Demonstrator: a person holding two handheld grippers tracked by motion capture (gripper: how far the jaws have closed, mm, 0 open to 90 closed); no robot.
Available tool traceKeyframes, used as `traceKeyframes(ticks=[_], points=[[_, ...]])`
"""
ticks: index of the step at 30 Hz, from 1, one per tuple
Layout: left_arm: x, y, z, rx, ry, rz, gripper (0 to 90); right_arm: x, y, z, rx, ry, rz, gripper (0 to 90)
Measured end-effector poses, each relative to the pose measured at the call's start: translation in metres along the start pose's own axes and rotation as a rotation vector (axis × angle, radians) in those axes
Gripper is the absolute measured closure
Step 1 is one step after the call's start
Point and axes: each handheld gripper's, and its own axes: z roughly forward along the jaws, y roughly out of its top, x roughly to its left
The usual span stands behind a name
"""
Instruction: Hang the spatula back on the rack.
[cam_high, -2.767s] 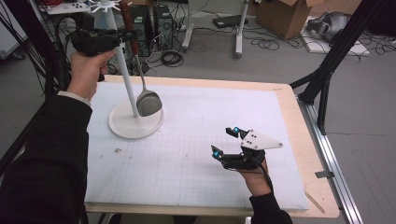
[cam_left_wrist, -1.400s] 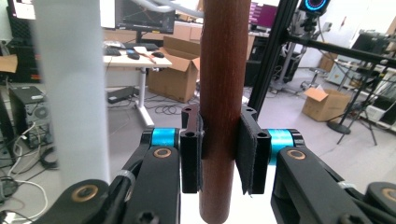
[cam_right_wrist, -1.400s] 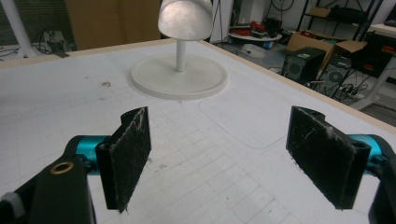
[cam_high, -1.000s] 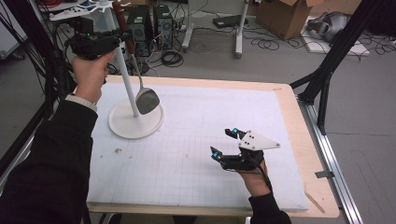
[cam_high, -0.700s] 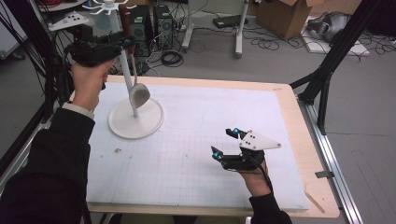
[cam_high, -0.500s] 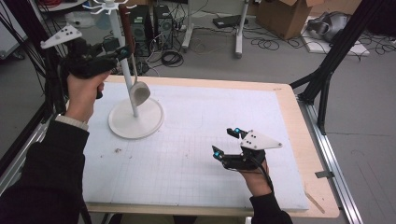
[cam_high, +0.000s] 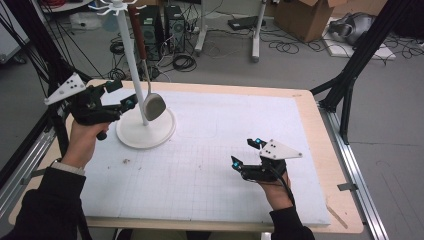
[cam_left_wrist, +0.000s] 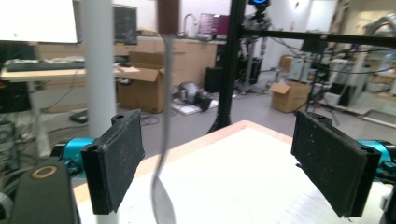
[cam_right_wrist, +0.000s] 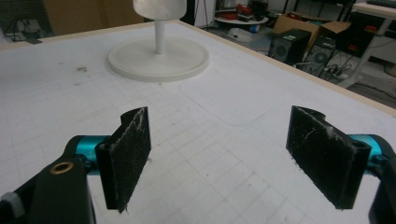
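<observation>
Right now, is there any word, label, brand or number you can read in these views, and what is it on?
None can be read.
Monitor far back in the left gripper view: lines of text, too small and blurred.
Cardboard boxes, mat, stand, spoon: no legible print.

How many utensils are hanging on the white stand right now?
1. A ladle with a brown handle hangs from a hook of the white stand, its bowl just above the base. The hooks at the frame's top edge are partly cut off.

Black sleeves (cam_high: 47, 200) — black grippers, teal-tipped, grey three-cornered plates (cam_high: 64, 88)
</observation>
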Motion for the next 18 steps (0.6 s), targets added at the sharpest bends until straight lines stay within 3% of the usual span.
traceKeyframes(ticks=[5,9,14,18], points=[[-0.007,-0.032,-0.009,0.013,-0.031,0.019,17.5,-0.007,-0.011,-0.008,0.003,-0.03,0.017,20.1],[-0.013,-0.054,-0.016,0.022,-0.027,0.023,17.5,-0.011,-0.02,-0.013,0.01,-0.05,0.042,20.0],[-0.016,-0.076,-0.022,0.052,0.007,0.037,18.1,-0.011,-0.027,-0.02,0.017,-0.091,0.03,19.8],[-0.017,-0.09,-0.029,0.067,0.031,0.015,18.6,-0.012,-0.032,-0.024,0.015,-0.119,0.048,19.3]])
